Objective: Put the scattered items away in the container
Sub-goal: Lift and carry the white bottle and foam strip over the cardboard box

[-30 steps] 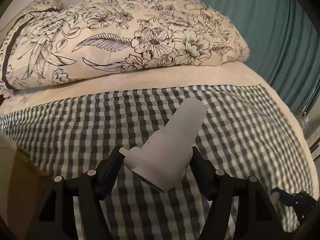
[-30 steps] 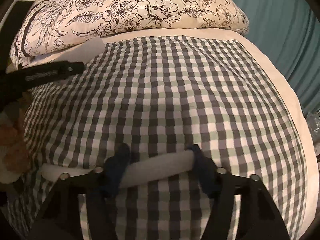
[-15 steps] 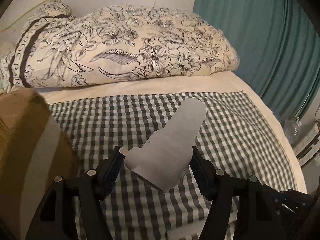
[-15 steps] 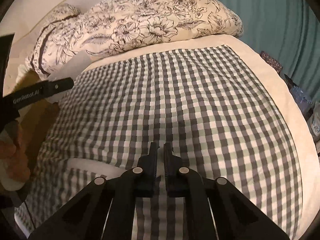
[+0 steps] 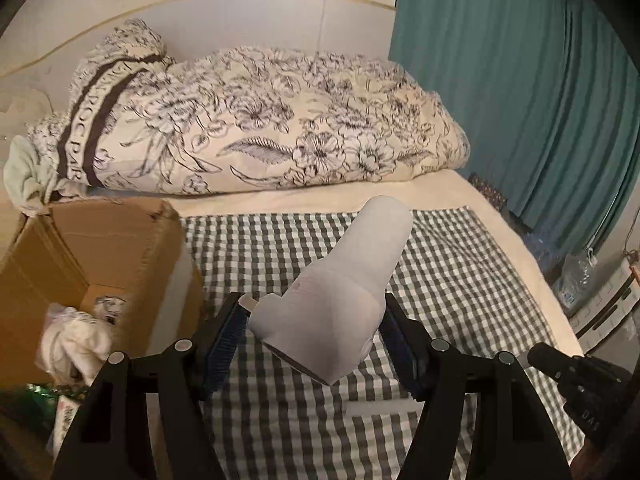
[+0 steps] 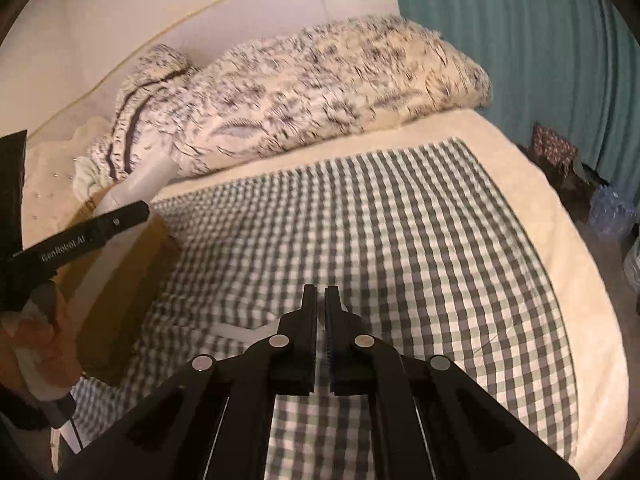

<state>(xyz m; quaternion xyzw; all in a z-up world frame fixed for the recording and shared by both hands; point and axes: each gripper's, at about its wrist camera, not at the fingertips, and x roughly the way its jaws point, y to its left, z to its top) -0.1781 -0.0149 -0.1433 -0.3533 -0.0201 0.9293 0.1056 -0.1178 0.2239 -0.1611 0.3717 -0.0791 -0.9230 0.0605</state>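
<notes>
bottle [image 5: 344, 300] risen in left gripper [image 5: 312, 336]

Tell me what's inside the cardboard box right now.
Inside the cardboard box, a crumpled white floral cloth lies on the floor. The near wall and the left hand-held gripper hide the rest.

Bed [image 5: 448, 190], cream sheet: gingham cloth [image 5: 460, 280] spread across middle; floral duvet [image 5: 260, 136] bunched at far end; cardboard box [image 5: 108, 256] at left.
</notes>
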